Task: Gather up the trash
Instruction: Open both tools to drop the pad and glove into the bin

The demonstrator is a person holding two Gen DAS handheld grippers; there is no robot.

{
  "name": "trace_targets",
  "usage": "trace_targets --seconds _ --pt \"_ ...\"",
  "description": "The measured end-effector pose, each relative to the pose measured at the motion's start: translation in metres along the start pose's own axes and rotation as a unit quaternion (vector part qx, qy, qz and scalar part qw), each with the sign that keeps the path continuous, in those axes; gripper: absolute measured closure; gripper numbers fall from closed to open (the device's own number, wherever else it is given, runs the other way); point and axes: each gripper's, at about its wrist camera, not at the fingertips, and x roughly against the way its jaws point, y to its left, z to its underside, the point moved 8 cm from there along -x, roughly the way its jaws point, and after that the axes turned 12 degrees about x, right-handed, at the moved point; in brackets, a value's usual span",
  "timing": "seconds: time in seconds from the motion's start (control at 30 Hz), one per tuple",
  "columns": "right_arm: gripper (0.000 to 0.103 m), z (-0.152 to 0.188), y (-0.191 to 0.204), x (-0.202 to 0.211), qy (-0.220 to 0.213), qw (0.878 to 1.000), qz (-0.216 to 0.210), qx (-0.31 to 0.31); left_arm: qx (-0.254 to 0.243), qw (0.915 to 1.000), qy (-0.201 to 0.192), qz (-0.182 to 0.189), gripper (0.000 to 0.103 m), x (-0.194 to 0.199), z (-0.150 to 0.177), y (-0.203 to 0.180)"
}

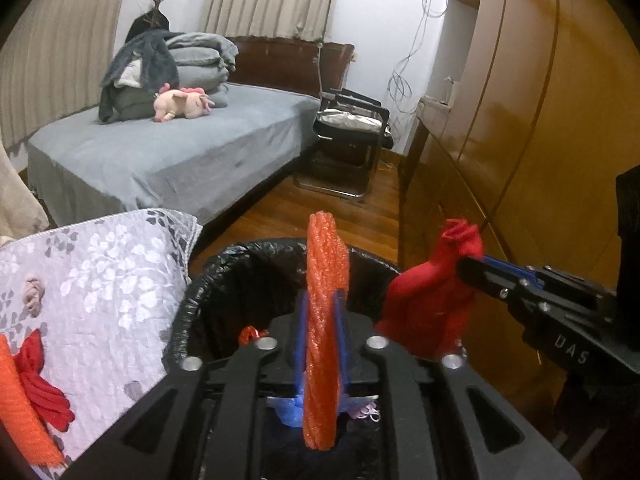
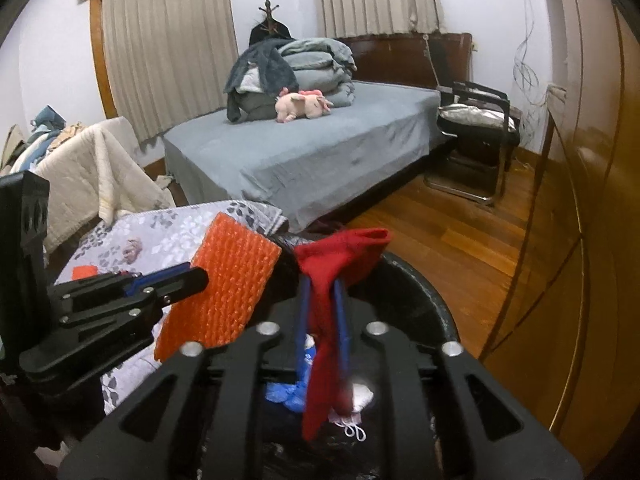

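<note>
My left gripper [image 1: 323,304] is shut on an orange mesh sheet [image 1: 326,280] and holds it edge-on above the black-lined trash bin [image 1: 224,276]. It also shows in the right wrist view [image 2: 200,278], where the orange mesh [image 2: 224,284] faces flat. My right gripper [image 2: 323,292] is shut on a red cloth [image 2: 336,264] that hangs down over the bin [image 2: 432,300]. In the left wrist view the right gripper [image 1: 468,264] holds the red cloth [image 1: 428,300] at the bin's right rim. Blue and white trash [image 2: 288,394] lies inside the bin.
A table with a grey floral cloth [image 1: 100,280] stands left of the bin, with red strips [image 1: 44,392] and an orange piece [image 1: 20,408] on it. A bed [image 2: 304,152], a chair [image 2: 476,136] and a wooden wardrobe [image 1: 520,120] stand around.
</note>
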Motion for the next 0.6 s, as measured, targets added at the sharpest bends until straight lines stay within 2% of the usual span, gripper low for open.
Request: trace_targets --seconds 0.07,0.2,0.27,0.3,0.37,0.47,0.6 --pt "0.061 0.003 -0.003 0.001 0.002 1.000 0.005 -0.003 0.001 1.0000 0.000 -0.003 0.054 0.000 0.001 0.001" --pt "0.050 0.006 -0.005 0.002 0.001 1.000 0.012 -0.004 0.007 0.9999 -0.005 -0.011 0.045 0.007 0.003 0.009" --pt "0.034 0.004 -0.004 0.004 -0.004 1.000 0.016 -0.005 0.007 0.9997 -0.012 -0.019 0.035 0.014 0.002 0.014" --pt "0.031 0.004 -0.003 0.005 -0.006 1.000 0.018 -0.003 0.007 0.9995 -0.018 -0.025 0.033 0.019 0.001 0.018" --pt "0.013 0.000 0.000 0.007 -0.009 1.000 0.025 0.001 0.009 0.9990 -0.028 -0.035 0.026 0.029 -0.001 0.028" --pt "0.010 -0.005 0.008 0.008 -0.013 1.000 0.018 0.002 0.016 0.9974 -0.042 -0.057 0.017 0.047 -0.004 0.048" --pt "0.008 -0.012 0.026 0.006 -0.020 1.000 0.004 0.009 0.036 0.9933 -0.059 -0.093 0.011 0.074 -0.007 0.083"
